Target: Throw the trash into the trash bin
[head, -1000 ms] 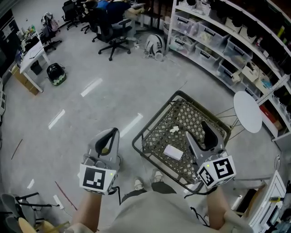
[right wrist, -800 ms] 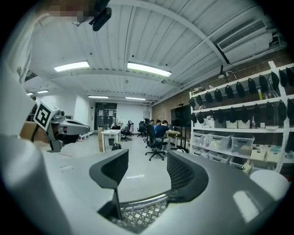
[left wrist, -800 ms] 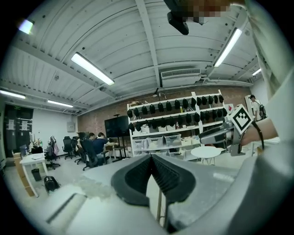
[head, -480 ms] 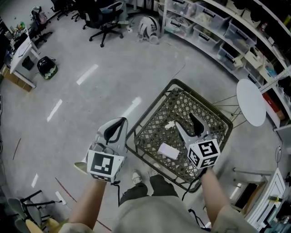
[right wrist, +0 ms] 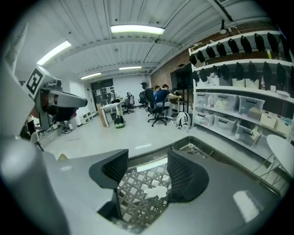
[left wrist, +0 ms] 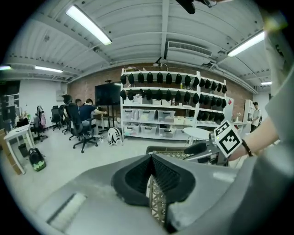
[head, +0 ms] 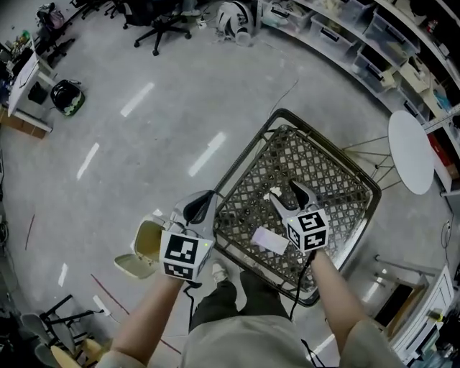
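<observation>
Right gripper view: right gripper gapes empty, left gripper closed; crumpled paper at six o'clock looks light, soft, so pinch mid-wad.

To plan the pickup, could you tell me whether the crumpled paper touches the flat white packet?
Apart. The head view shows bare table mesh between the crumpled paper and the flat white packet.

Workshop floor, background fittings.
Lattice-top table; round white table beside it; shelves of storage bins; office chair; dark backpack near desk.
</observation>
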Tool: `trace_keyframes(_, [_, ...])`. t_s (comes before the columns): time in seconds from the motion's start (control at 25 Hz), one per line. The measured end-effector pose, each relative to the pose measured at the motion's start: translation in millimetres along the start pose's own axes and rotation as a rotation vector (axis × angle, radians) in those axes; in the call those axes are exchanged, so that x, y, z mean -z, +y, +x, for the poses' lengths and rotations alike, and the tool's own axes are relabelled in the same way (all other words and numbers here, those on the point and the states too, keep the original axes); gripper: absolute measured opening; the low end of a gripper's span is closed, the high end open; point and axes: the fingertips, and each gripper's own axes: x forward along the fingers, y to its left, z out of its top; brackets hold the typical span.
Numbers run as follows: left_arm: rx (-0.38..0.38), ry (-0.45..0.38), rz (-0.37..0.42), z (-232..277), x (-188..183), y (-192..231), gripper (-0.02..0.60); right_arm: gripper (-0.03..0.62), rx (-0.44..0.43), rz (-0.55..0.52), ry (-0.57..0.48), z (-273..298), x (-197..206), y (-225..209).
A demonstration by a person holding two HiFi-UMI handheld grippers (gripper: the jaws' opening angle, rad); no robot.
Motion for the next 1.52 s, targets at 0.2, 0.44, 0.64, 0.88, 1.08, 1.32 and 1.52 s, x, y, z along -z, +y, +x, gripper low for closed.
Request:
trace_keyframes(0.2, [0.005,0.07,-0.043,27.4,43.0,1.1,0.003,0.27,-0.016,-0.028,0.11,36.6,50.4,-7.7])
trace_keyframes(0.44, [-0.015,0.123,-0.102,45.2,79.1,9.1,0.003,0.27,-0.026,-0.011,0.218,59.3,92.2,-14.7])
trace_keyframes(0.64, [0.008,0.214,-0.116,57.0,110.7,-1.7,0.002,0.27,-0.035,0.032,0.278,74.1,121.6,-22.9])
trace_keyframes(0.88, [0.016,0.228,-0.142,51.8,128.3,-9.7,0.003,0.223,-0.033,0.008,0.319,85.7,139.0,-24.3])
trace_keyframes(1.08, [0.017,0.225,-0.162,38.2,133.4,-11.3,0.003,0.159,-0.021,0.024,0.348,88.1,147.5,-26.3])
trace_keyframes(1.32, [-0.017,0.201,-0.184,24.1,133.6,-2.0,0.002,0.099,-0.022,-0.013,0.343,84.6,140.3,-21.5])
trace_keyframes(1.52, [0.005,0.143,-0.145,13.5,106.7,0.9,0.002,0.094,-0.017,-0.049,0.26,68.6,97.0,-20.0])
